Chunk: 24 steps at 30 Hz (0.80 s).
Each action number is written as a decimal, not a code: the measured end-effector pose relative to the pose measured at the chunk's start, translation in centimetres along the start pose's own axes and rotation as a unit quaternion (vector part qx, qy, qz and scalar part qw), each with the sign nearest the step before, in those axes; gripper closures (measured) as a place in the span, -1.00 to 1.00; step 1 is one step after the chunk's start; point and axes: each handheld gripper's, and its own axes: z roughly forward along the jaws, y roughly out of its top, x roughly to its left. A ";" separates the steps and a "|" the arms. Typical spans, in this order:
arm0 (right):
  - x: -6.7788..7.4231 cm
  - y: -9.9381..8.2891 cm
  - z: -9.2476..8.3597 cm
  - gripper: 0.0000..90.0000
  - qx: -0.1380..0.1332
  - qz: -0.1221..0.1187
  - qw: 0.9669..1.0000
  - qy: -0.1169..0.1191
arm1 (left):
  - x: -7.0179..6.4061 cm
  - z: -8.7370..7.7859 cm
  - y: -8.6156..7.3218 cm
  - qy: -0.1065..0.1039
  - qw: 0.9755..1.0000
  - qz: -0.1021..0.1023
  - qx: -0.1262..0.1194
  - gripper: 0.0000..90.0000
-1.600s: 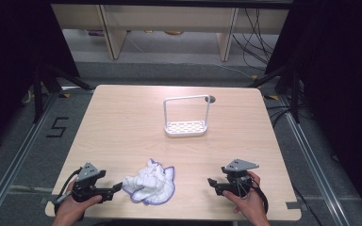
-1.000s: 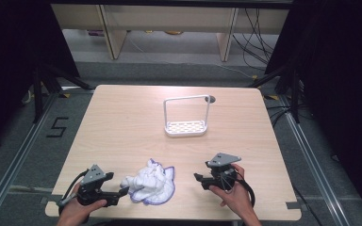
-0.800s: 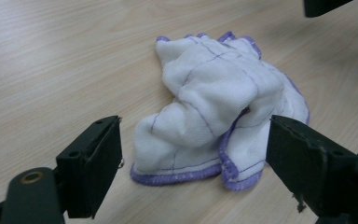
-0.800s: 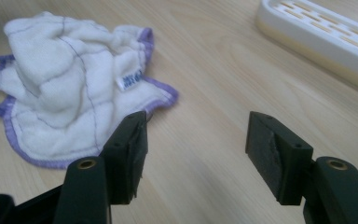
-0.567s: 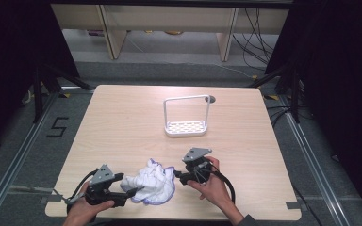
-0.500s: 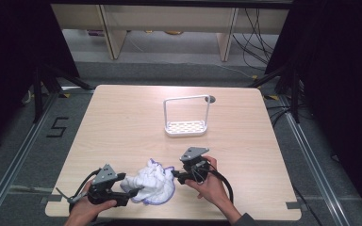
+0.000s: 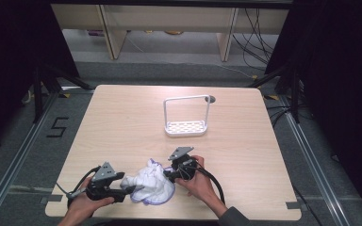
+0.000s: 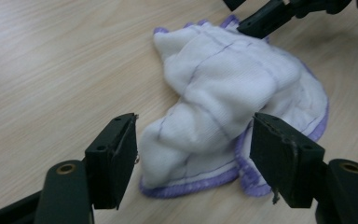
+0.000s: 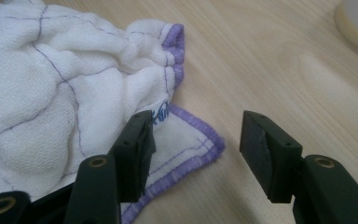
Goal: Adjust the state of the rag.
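White cotton, purple-hemmed: cloth (image 7: pixel 150 185) crumpled near the table (image 7: pixel 122 122) front edge, flanked by left gripper (image 7: pixel 126 190) and right gripper (image 7: pixel 167 175); wire rack (image 7: pixel 186 116) well apart toward the far edge.

Left gripper view: jaws spread wide around a soft, quilted fold (image 8: pixel 200 140). Best closed on the thick hem, not loose bulk.

Right gripper view: jaws parted, unclenched, straddling a flat stitched corner (image 9: pixel 196 140). Best kept low to the wood to catch the corner.

Under my jaws, a pale wooden table (image 7: pixel 122 127) carries a crumpled white cloth (image 7: pixel 152 186) near its front edge and a white rack (image 7: pixel 186 127) farther back
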 end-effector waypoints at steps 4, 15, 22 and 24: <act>0.0 0.0 0.3 0.06 0.006 -0.004 1.000 0.000 | 0.6 0.0 -0.3 0.003 1.000 0.002 0.018 -0.22; -0.1 -0.1 0.3 0.83 0.001 0.007 0.999 0.035 | 0.6 1.0 -0.5 -0.007 0.998 0.057 0.026 0.78; -1.3 0.4 -3.5 0.90 -0.040 0.002 0.999 0.020 | -0.5 -1.3 0.5 -0.027 0.998 0.051 -0.035 0.90; -2.1 0.4 -5.7 0.91 -0.049 -0.001 0.999 0.016 | -1.0 -2.3 1.3 -0.035 0.997 0.052 -0.046 0.90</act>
